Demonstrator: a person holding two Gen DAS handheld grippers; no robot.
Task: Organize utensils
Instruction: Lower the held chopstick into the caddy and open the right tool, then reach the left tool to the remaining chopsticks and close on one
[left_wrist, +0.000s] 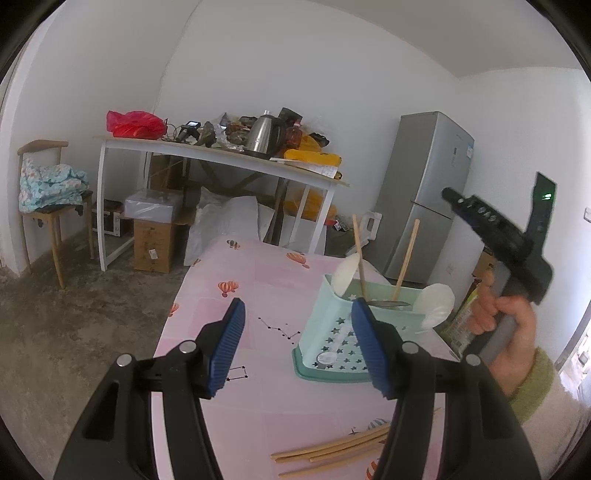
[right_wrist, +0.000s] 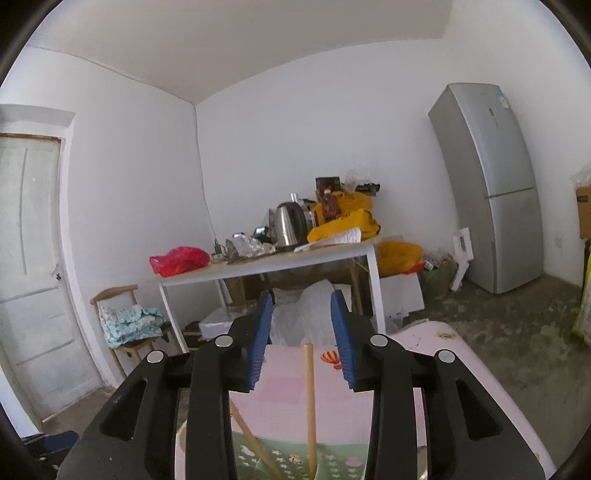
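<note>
The desk (left_wrist: 280, 288), under a pink cloth printed with balloons, carries a mint basket (left_wrist: 325, 325) near its right edge. In the basket two chopsticks (left_wrist: 405, 258) stand tilted, with white spoons (left_wrist: 436, 302) at its far rim and what looks like a metal spoon (left_wrist: 391, 304) lying inside. More chopsticks (left_wrist: 332, 448) lie loose on the desk, nearer than the basket. A round sticker on the basket floor is too small to read. The left tool (left_wrist: 297, 347) gapes wide, empty, left of the basket. The right tool (right_wrist: 301, 341) hangs above the basket, open, one upright chopstick (right_wrist: 309, 398) between its fingers, untouched.
</note>
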